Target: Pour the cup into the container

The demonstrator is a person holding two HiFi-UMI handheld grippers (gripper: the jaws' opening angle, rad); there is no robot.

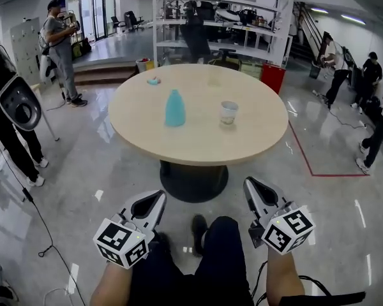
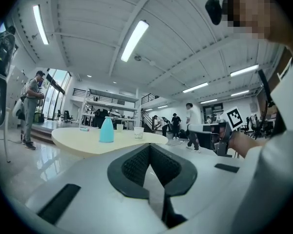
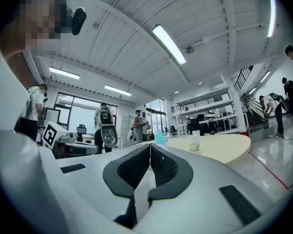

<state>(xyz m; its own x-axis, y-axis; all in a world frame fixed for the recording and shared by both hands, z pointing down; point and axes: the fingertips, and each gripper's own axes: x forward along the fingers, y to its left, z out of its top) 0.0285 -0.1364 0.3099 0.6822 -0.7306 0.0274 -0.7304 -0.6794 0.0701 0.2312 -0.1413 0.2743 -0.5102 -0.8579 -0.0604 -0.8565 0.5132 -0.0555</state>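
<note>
A round beige table (image 1: 255, 139) stands ahead of me. On it are a turquoise bottle-shaped container (image 1: 175, 108) and, to its right, a clear cup (image 1: 228, 112). Both grippers are held low in front of my legs, well short of the table's near edge. My left gripper (image 1: 158, 197) is shut with nothing in it, and so is my right gripper (image 1: 249, 184). In the left gripper view the jaws (image 2: 150, 146) meet, with the container (image 2: 106, 130) and cup (image 2: 138, 133) far ahead. The right gripper view shows closed jaws (image 3: 150, 145), the container (image 3: 159, 138) and the cup (image 3: 194, 145).
A small teal and pink item (image 1: 154, 80) lies at the table's far side. The dark pedestal base (image 1: 193, 180) sits under the table. A white machine (image 1: 16, 104) stands at the left, a person (image 1: 60, 43) behind it, more people (image 1: 370, 75) at the right, a red bin (image 1: 272, 78) beyond.
</note>
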